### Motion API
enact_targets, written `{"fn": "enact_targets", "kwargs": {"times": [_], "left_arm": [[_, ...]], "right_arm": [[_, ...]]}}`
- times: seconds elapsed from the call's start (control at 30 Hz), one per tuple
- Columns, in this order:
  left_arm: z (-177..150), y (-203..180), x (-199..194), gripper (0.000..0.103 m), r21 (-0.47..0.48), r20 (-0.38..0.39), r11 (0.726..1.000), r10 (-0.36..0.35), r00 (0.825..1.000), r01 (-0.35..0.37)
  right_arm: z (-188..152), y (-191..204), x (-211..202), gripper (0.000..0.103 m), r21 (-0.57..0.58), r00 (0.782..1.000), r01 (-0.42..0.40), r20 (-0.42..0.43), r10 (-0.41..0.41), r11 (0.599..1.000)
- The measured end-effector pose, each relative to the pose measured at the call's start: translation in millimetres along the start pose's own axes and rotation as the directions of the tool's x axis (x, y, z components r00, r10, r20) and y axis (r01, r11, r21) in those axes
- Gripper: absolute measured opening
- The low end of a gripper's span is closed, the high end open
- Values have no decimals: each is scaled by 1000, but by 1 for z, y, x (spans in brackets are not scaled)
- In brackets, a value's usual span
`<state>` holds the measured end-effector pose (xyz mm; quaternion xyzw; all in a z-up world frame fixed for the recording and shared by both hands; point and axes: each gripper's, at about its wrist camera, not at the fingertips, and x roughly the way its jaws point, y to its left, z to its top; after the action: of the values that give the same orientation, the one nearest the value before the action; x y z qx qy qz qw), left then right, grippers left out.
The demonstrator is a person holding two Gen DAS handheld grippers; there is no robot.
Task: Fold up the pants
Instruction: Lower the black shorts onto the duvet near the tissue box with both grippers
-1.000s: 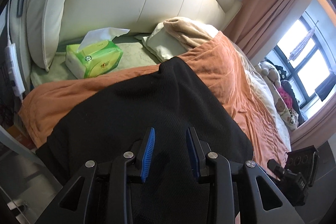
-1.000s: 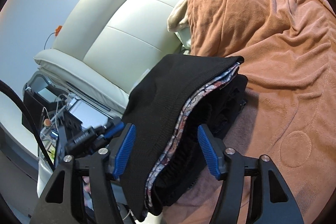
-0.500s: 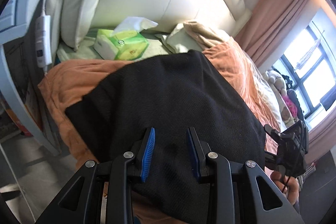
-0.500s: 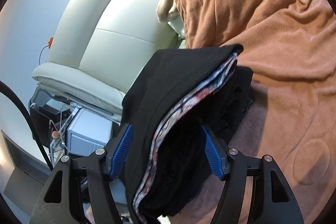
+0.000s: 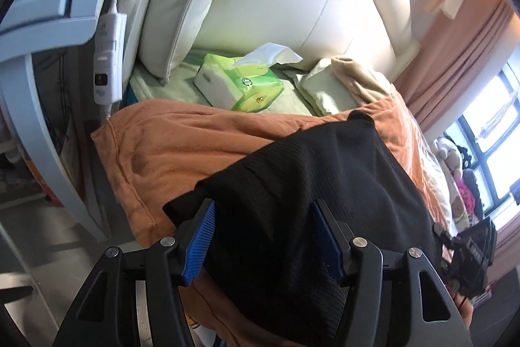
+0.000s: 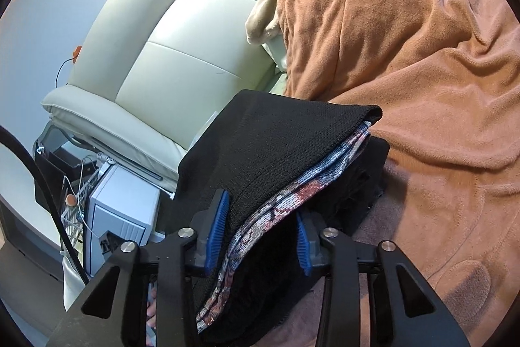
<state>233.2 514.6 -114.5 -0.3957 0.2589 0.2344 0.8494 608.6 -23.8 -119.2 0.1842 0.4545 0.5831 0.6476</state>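
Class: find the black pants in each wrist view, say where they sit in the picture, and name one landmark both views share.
Left wrist: pants fill the lower centre and right, between the left gripper fingers.
Right wrist: pants lie centre to bottom, patterned lining showing, between the right gripper fingers.
Shared landmark: orange blanket.

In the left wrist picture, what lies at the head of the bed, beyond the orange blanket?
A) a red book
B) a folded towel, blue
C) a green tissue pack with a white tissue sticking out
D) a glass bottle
C: the green tissue pack sits behind the orange blanket, with a white tissue standing out of its top.
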Motion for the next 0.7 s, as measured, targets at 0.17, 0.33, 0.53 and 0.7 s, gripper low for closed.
{"fn": "enact_targets", "kwargs": {"times": [0.17,0.33,0.53,0.7], "left_arm": [[10,0,8,52,1,18,1000,0,1000,0],[18,-4,3,17,21,42,999,46,998,-47],[23,-3,4,15,6,57,997,80,995,-81],[29,-9,6,15,6,55,995,95,994,-96]], "right_arm": [[1,6,0,23,-44,999,35,0,-35,998],[2,21,1,18,-85,998,54,11,-54,995],[0,36,5,16,-153,993,122,19,-120,981],[-3,36,10,24,-189,976,213,-4,-217,959]]}}
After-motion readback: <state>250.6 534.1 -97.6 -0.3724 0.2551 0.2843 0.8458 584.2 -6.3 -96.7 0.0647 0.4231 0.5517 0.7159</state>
